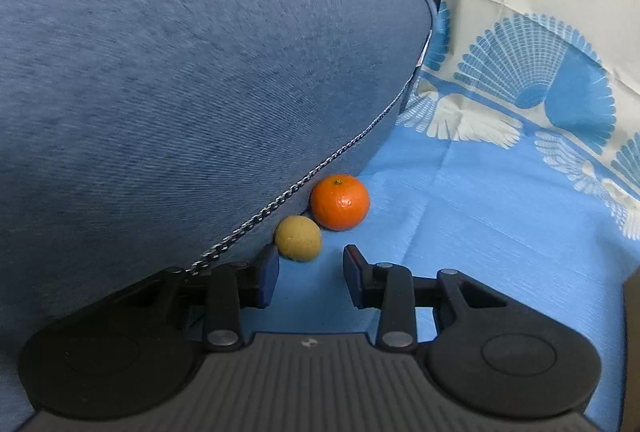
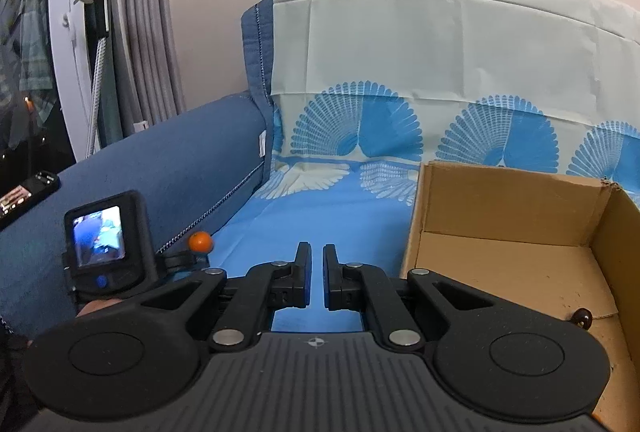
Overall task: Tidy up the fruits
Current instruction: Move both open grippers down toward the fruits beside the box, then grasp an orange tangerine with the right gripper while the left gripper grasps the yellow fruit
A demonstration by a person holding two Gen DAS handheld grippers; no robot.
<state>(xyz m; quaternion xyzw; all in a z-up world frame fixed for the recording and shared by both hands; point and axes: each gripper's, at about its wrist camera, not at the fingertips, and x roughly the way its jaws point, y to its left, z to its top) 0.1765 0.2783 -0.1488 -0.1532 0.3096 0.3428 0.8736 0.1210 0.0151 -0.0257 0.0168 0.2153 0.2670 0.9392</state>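
The left tool (image 1: 310,264) stands partly open and empty, its jaws just short of a small yellow-green fruit (image 1: 298,238), perhaps a lime or small lemon, that lies on the blue patterned sofa cover (image 1: 500,232). A mandarin (image 1: 340,202) lies just beyond that fruit, the two touching or nearly so, and both are tucked against the foot of the blue sofa armrest (image 1: 180,72), whose corded seam overhangs them. The step in hand looks like the reach for the first fruit, with nothing grasped yet. The jaws look only about as wide as the small fruit, and the left finger (image 1: 267,272) already sits close against the armrest fabric, so the next move probably calls for a wider opening and a shift toward the open seat before closing. The armrest is the tight side: no room there, and a push could wedge the fruit under the bulge or roll it into the mandarin. The seat on the other side lies bare and free for moving. The right tool (image 2: 317,268) is closed with nothing between its jaws, held over the same cover. Just beside it on its right stands an open cardboard box (image 2: 520,200), the likely place for the fruits; a small dark round thing (image 2: 582,317) lies inside near the wall, too small to name. The box rim stands tall, so a carried fruit would have to come over it.
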